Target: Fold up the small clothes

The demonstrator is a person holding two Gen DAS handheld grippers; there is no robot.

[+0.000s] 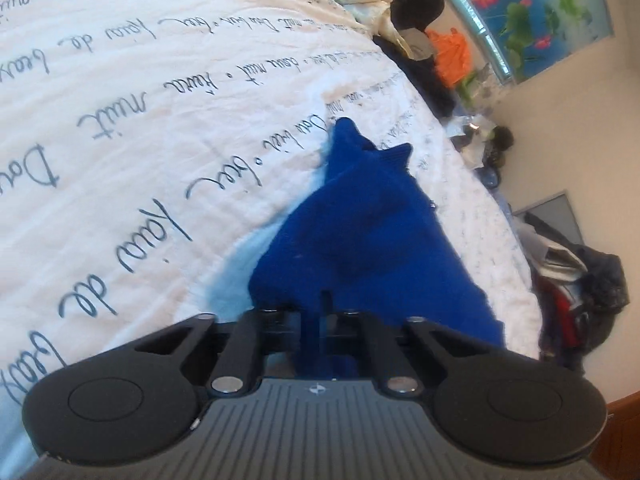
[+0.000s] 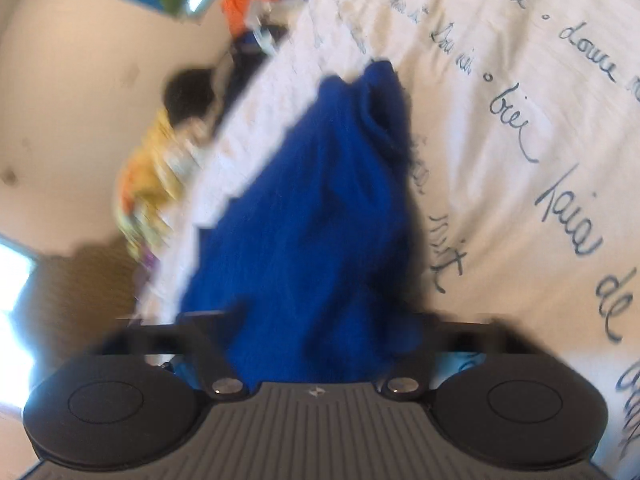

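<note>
A small bright blue knitted garment [image 1: 360, 220] lies on a white bedspread with dark handwriting print [image 1: 120, 100]. My left gripper [image 1: 320, 316] is shut on the near edge of the garment, which stretches away from the jaws. In the right wrist view, which is blurred, the same blue garment [image 2: 312, 208] hangs from between the jaws of my right gripper [image 2: 316, 340]. The cloth covers its fingertips, and the jaws stand apart around the bunched cloth; I cannot tell whether they pinch it.
A pile of clothes [image 1: 400, 4] and an orange bag [image 1: 452, 56] lie along the bed's far edge. A flower poster [image 1: 528, 12] hangs on the wall. Dark clothes [image 1: 580, 296] are heaped on the floor at the right. The bedspread [image 2: 520, 120] extends to the right.
</note>
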